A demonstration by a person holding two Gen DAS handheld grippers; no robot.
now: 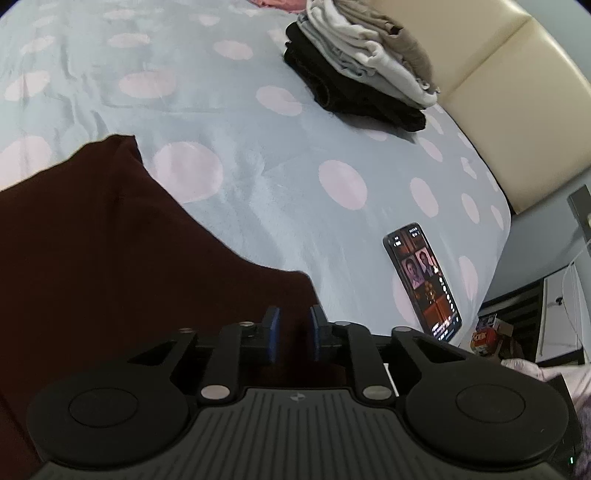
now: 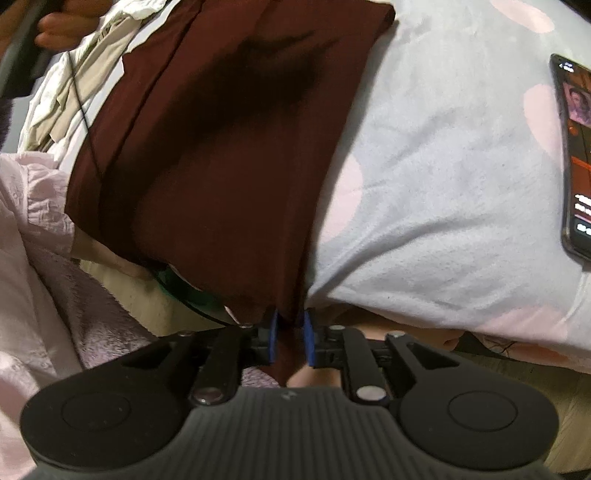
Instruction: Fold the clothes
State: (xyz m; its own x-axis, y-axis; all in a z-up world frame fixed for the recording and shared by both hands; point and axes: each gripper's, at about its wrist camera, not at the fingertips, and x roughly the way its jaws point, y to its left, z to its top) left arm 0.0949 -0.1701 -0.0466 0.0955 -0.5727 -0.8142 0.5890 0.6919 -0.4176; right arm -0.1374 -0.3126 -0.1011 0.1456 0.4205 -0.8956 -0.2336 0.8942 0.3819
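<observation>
polka-dot bed (image 1: 258,155); left gripper (image 1: 293,332), right gripper (image 2: 290,338) slightly parted astride maroon garment (image 2: 229,166).

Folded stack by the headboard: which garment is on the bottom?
The black folded garment lies at the bottom, flat on the dotted blue bedsheet. The light grey garment sits on it, and a taupe garment tops the stack.

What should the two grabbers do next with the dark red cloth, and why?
Probably draw both back. The maroon garment lies folded on the bed, and left gripper and right gripper show gaps beside the cloth.
</observation>
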